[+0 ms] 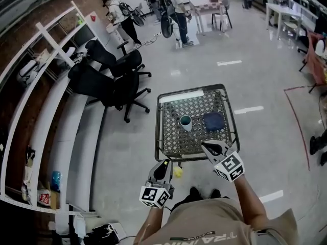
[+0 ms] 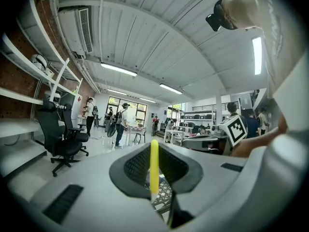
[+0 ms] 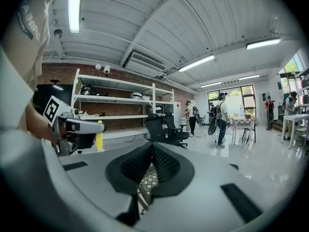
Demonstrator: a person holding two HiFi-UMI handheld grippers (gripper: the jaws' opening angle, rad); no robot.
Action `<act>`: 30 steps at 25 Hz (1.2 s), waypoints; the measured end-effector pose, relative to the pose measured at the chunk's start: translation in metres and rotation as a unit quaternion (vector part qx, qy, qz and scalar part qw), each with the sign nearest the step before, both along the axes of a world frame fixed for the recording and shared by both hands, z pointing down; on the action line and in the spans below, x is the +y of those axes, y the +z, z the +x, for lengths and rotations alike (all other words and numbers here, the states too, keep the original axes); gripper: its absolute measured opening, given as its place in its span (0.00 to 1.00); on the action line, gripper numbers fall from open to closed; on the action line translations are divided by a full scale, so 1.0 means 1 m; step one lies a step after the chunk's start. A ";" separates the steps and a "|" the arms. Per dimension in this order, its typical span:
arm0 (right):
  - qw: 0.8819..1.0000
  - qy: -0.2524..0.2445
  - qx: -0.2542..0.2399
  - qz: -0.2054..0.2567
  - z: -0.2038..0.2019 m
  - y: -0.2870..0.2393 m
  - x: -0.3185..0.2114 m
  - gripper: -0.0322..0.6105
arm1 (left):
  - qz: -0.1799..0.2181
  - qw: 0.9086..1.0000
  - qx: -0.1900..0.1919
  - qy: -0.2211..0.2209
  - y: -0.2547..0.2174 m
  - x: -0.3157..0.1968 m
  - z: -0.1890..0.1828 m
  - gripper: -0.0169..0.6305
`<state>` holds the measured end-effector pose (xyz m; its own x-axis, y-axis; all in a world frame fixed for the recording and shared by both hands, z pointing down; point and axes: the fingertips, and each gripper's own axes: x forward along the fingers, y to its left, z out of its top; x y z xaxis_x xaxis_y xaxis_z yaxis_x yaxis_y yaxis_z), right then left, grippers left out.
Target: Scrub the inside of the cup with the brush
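Note:
A teal-and-white cup (image 1: 186, 122) stands upright near the middle of the metal mesh table (image 1: 168, 137). My left gripper (image 1: 166, 164) hovers just off the table's near edge, shut on a yellow brush (image 1: 178, 172). In the left gripper view the brush handle (image 2: 154, 163) stands upright, pinched between the jaws. My right gripper (image 1: 208, 146) hangs over the table's near right corner, shut and empty. In the right gripper view its jaws (image 3: 152, 151) meet with nothing between them. Both grippers are short of the cup.
A dark blue pad (image 1: 213, 120) lies right of the cup. Black office chairs (image 1: 115, 83) stand left of the table, white shelving (image 1: 46, 101) runs along the brick wall, and people with a bicycle (image 1: 171, 9) are far behind.

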<state>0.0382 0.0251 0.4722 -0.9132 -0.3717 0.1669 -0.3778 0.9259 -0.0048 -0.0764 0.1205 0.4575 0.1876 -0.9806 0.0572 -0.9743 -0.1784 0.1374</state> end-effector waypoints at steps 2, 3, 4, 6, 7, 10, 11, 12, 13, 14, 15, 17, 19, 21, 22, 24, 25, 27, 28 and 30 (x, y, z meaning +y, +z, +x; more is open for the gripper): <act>1.000 0.002 0.006 0.006 -0.011 0.001 -0.007 0.08 | -0.002 1.000 0.007 0.001 0.005 -0.009 -0.012 0.11; 1.000 0.003 0.010 0.007 -0.016 0.001 -0.011 0.08 | -0.005 1.000 0.012 0.001 0.007 -0.014 -0.018 0.11; 1.000 0.003 0.014 0.008 -0.020 0.000 -0.014 0.08 | -0.006 1.000 0.015 0.003 0.007 -0.018 -0.023 0.11; 1.000 0.003 0.023 0.017 -0.025 -0.005 -0.019 0.08 | 0.000 1.000 0.014 0.009 0.002 -0.027 -0.029 0.11; 0.999 0.005 0.027 0.020 -0.028 -0.008 -0.022 0.08 | 0.004 1.000 0.012 0.012 0.000 -0.031 -0.032 0.11; 0.999 0.016 0.026 0.018 -0.040 -0.014 -0.031 0.08 | 0.015 1.000 0.014 0.019 -0.004 -0.042 -0.045 0.11; 0.999 0.019 0.025 0.016 -0.044 -0.015 -0.032 0.08 | 0.016 0.999 0.019 0.022 -0.003 -0.045 -0.050 0.11; 0.999 0.022 0.025 0.016 -0.048 -0.016 -0.034 0.08 | 0.016 0.999 0.024 0.026 -0.002 -0.048 -0.054 0.11; 0.999 0.027 0.027 0.016 -0.050 -0.016 -0.035 0.08 | 0.017 0.999 0.029 0.031 -0.001 -0.051 -0.056 0.11; 0.999 0.032 0.031 0.017 -0.052 -0.015 -0.037 0.08 | 0.018 0.999 0.031 0.036 0.000 -0.055 -0.059 0.11; 0.999 0.036 0.034 0.018 -0.053 -0.014 -0.039 0.08 | 0.020 0.998 0.032 0.041 0.001 -0.058 -0.061 0.11; 0.998 0.042 0.040 0.018 -0.058 -0.010 -0.039 0.08 | 0.020 0.998 0.035 0.049 0.004 -0.065 -0.069 0.11; 0.998 0.046 0.047 0.014 -0.065 -0.005 -0.037 0.08 | 0.013 0.997 0.048 0.053 0.007 -0.071 -0.078 0.11; 0.997 0.048 0.051 0.009 -0.068 -0.002 -0.038 0.08 | 0.008 0.996 0.062 0.057 0.009 -0.077 -0.084 0.11; 0.997 0.049 0.051 0.006 -0.069 0.000 -0.040 0.08 | 0.007 0.996 0.063 0.058 0.009 -0.080 -0.085 0.10; 0.997 0.050 0.051 0.002 -0.067 0.005 -0.044 0.08 | 0.005 0.997 0.059 0.059 0.012 -0.085 -0.086 0.10; 0.997 0.050 0.052 0.001 -0.065 0.008 -0.047 0.08 | 0.003 0.997 0.057 0.057 0.013 -0.088 -0.087 0.10; 0.997 0.049 0.051 -0.001 -0.063 0.010 -0.054 0.08 | 0.003 0.997 0.056 0.054 0.012 -0.097 -0.087 0.11; 0.998 0.050 0.050 -0.002 -0.063 0.009 -0.059 0.08 | 0.004 0.997 0.054 0.053 0.009 -0.102 -0.088 0.11; 0.997 0.055 0.049 -0.003 -0.063 0.008 -0.073 0.08 | 0.007 0.997 0.050 0.053 0.002 -0.115 -0.088 0.11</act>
<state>-0.0252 -0.0481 0.4803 -0.8466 -0.4668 0.2557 -0.4754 0.8792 0.0307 -0.1645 0.0050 0.4592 0.2946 -0.9554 0.0187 -0.9311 -0.2826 0.2304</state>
